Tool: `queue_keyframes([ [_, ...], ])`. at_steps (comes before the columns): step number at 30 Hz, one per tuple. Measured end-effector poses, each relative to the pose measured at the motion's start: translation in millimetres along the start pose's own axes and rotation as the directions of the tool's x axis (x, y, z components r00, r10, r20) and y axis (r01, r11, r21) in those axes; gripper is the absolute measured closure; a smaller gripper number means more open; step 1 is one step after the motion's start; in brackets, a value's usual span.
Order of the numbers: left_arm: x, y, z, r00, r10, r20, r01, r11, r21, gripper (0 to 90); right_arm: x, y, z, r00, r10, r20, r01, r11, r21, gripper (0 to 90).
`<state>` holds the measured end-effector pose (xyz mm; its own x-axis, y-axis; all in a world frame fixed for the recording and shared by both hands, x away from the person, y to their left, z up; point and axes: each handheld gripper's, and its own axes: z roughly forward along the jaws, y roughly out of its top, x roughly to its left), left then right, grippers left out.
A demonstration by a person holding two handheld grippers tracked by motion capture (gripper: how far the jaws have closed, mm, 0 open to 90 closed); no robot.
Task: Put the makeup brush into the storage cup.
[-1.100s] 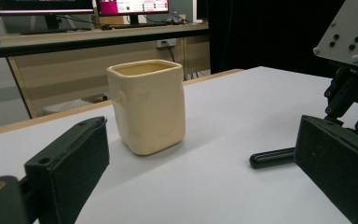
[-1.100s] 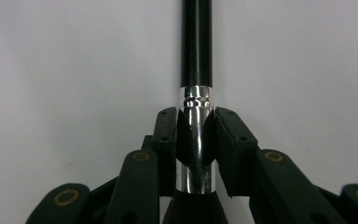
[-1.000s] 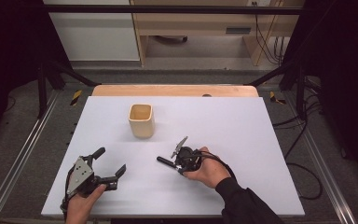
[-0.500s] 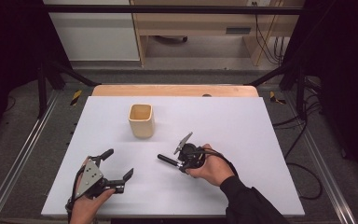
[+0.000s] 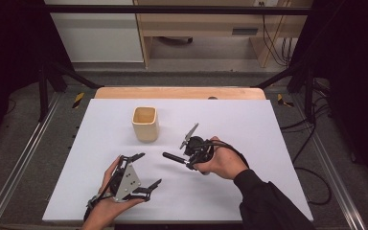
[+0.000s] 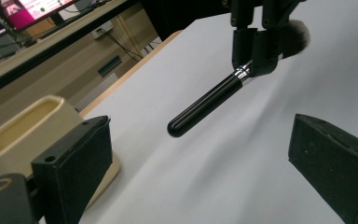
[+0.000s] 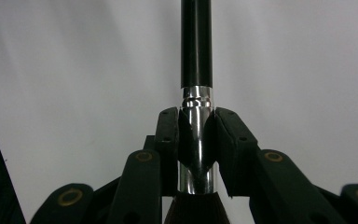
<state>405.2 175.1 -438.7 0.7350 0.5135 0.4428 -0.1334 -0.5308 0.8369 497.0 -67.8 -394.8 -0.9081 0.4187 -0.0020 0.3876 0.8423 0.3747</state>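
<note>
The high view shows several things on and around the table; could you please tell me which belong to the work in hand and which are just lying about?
In the work:
- makeup brush, clamped at its silver ferrule by the right tongs
- beige cup
- left tongs, open

Lying about:
- cables on the floor
- wooden bench behind the table

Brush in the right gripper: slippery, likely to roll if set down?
Probably slippery: the brush is clamped on its polished ferrule by the right gripper. Its round glossy handle would likely roll on the flat table. The bristles look soft, likely floppy.
</note>
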Motion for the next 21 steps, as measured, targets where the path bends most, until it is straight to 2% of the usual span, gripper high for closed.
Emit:
queue_keyframes([
  [1,0.8,4.4,4.1,0.9996,0.026,0.005,-0.026,0.9996,0.008,7.0,-0.1,4.2,-4.0,0.9999,-0.011,-0.005,0.011,1.000,0.014,71.4],
  [2,0.8,4.4,4.1,0.9996,0.026,0.005,-0.026,0.9996,0.008,7.8,-0.2,5.6,-5.3,0.9998,-0.017,-0.006,0.018,1.000,0.021,71.4],
  [3,1.2,8.4,8.4,0.9978,0.066,0.004,-0.066,0.9976,0.020,8.7,-0.3,7.8,-7.2,0.9997,-0.024,-0.010,0.024,0.999,0.026,71.4],
  [4,1.2,8.4,8.4,0.9978,0.066,0.004,-0.066,0.9976,0.020,8.9,-0.3,7.8,-7.2,0.9997,-0.024,-0.010,0.024,0.999,0.026,71.4],
  [7,1.2,12.2,17.2,0.9931,0.116,0.021,-0.117,0.9921,0.046,10.4,-0.8,13.8,-12.1,0.9993,-0.029,-0.023,0.030,0.999,0.029,71.4],
  [9,1.2,12.6,20.1,0.9929,0.117,0.021,-0.118,0.9917,0.052,10.5,-1.9,14.4,-12.4,0.9989,-0.039,-0.027,0.039,0.999,0.027,71.4],
  [13,0.5,17.4,30.0,0.9817,0.189,0.022,-0.191,0.9780,0.085,12.9,-4.4,18.7,-14.7,0.9986,-0.025,-0.047,0.027,0.999,0.040,71.4],
  [15,-1.2,20.3,31.8,0.9738,0.227,0.000,-0.227,0.9706,0.081,17.5,-5.0,20.3,-15.1,0.9984,-0.029,-0.049,0.031,0.998,0.048,71.4],
  [16,-2.0,21.2,33.2,0.9730,0.231,-0.006,-0.229,0.9700,0.080,18.3,-5.3,21.0,-15.5,0.9982,-0.038,-0.047,0.040,0.998,0.047,71.4],
  [18,-3.1,22.7,35.0,0.9675,0.253,-0.009,-0.251,0.9639,0.089,19.2,-4.7,22.7,-17.5,0.9978,-0.040,-0.053,0.043,0.998,0.048,71.4],
  [19,-4.1,22.9,36.5,0.9674,0.253,-0.002,-0.252,0.9637,0.088,20.1,-3.8,23.7,-18.3,0.9977,-0.038,-0.056,0.041,0.998,0.051,71.4],
  [20,-4.5,23.3,37.3,0.9624,0.271,0.001,-0.270,0.9574,0.102,20.7,-3.3,24.5,-18.8,0.9974,-0.043,-0.058,0.046,0.998,0.051,71.4],
  [21,-5.5,23.0,38.9,0.9609,0.277,0.001,-0.276,0.9558,0.102,21.2,-3.4,25.1,-19.0,0.9968,-0.054,-0.059,0.057,0.997,0.047,71.4],
])
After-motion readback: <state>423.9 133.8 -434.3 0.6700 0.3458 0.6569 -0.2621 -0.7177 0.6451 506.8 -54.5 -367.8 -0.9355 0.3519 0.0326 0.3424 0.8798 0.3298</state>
